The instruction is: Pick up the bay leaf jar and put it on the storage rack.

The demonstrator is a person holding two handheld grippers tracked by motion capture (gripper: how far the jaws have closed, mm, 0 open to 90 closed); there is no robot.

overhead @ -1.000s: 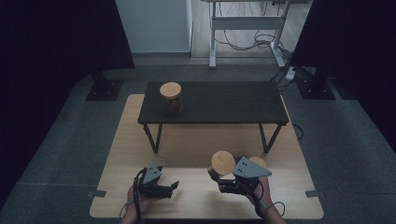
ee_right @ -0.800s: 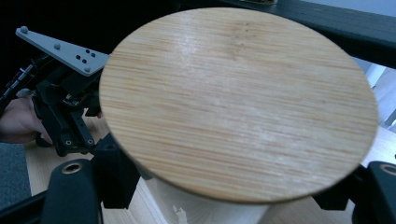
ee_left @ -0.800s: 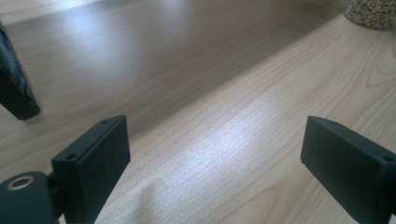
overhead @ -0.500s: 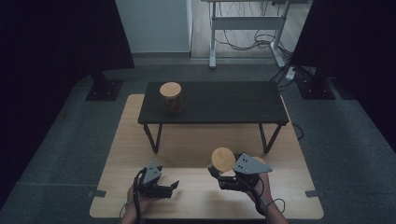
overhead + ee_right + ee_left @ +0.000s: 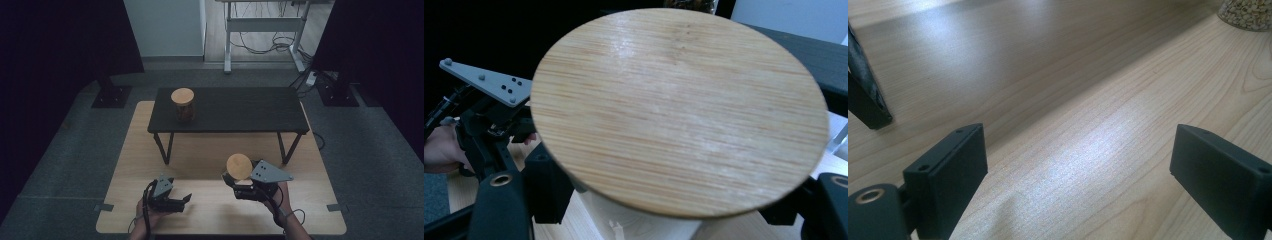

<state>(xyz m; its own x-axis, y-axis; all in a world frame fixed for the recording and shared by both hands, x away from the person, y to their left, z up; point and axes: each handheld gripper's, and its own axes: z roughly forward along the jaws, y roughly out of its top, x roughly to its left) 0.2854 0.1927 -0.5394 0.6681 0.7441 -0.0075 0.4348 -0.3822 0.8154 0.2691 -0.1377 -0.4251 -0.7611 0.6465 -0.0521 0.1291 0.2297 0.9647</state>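
My right gripper [image 5: 239,179] is shut on a jar with a round wooden lid [image 5: 239,166], held low over the wooden board [image 5: 210,215]. The lid [image 5: 679,110] looms close in the right gripper view, and the pale jar body [image 5: 639,222] sits between the two black jaws. The left gripper [image 5: 179,194] rests low over the board's near left, open, with bare wood between its jaws [image 5: 1078,175]. A second jar with a wooden lid [image 5: 182,104] stands on the left part of the black low table [image 5: 240,112].
The black table stands on thin legs [image 5: 162,147] across the far half of the board. A jar bottom filled with pale grains [image 5: 1248,11] sits at the top right of the left gripper view. Grey carpet [image 5: 370,165] surrounds the board; a white desk frame [image 5: 262,25] and cables lie beyond.
The right gripper with its jar has edged slightly upward in the high view. The left gripper has stayed where it was.
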